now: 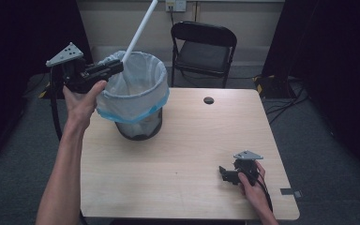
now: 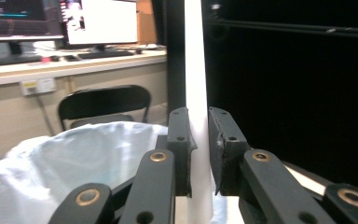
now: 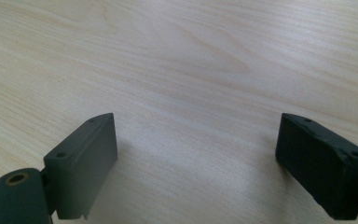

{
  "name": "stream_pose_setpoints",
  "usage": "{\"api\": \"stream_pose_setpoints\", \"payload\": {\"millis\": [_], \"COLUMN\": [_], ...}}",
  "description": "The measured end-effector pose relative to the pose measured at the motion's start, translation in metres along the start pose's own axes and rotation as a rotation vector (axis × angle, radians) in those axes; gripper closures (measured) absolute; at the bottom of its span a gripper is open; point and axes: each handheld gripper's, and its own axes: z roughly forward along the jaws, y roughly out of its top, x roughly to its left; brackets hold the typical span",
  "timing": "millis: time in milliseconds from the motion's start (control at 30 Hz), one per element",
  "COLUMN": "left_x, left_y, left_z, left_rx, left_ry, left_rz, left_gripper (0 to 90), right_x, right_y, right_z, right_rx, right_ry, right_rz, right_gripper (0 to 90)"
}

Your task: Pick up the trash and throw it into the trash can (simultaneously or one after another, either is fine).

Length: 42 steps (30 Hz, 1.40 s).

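Gripping white tube (image 1: 138, 30) w/ left gripper (image 1: 115, 67), long axis tilting up-right over lined bin (image 1: 136, 101); right gripper (image 1: 226, 174) wide open on tabletop (image 1: 187, 140).

long white plastic pole (image 1: 139, 31): plain white | round black mesh waste bin (image 1: 138, 129): black | thin plastic bin liner (image 1: 136, 93): translucent white (blue band at folded edge) | rectangular wooden table (image 1: 187, 159): pale wood grain | black metal folding chair (image 1: 201, 47): black

A black folding chair (image 1: 203, 50) stands beyond the far edge of the light wooden surface (image 1: 187, 154). Behind it runs a pale wall with a socket (image 1: 176, 5); dark curtains (image 1: 337, 70) flank both sides, grey floor (image 1: 318, 154) below.
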Motion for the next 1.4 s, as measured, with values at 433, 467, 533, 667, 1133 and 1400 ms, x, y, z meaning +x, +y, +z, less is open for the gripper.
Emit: {"api": "stream_pose_setpoints", "payload": {"millis": [433,467,533,667,1133,1400], "left_x": [0.028,0.028,0.03,0.037,0.04,0.033], "left_y": [-0.007,-0.008,-0.009,-0.013,-0.022,-0.018], "left_z": [0.021,0.023,0.03,0.031,0.035,0.034], "left_rx": [0.064,0.078,0.103,0.107,0.135,0.139], "left_ry": [0.039,0.041,0.05,0.056,0.125,0.11], "left_rz": [-0.039,-0.034,-0.027,-0.052,-0.082,-0.076], "left_gripper": [79.8,79.8,79.7,79.3,39.2,21.8], "right_x": [0.0,0.0,0.0,0.0,0.0,0.0], "right_y": [0.0,0.0,0.0,0.0,0.0,0.0], "right_z": [0.0,0.0,0.0,0.0,0.0,0.0], "right_rx": [0.0,0.0,0.0,0.0,0.0,0.0], "right_ry": [0.0,0.0,0.0,-0.001,0.0,0.0], "right_rz": [0.0,0.0,0.0,-0.001,0.0,0.0], "right_gripper": [11.8,11.8,11.8,11.8,11.8,11.8]}}
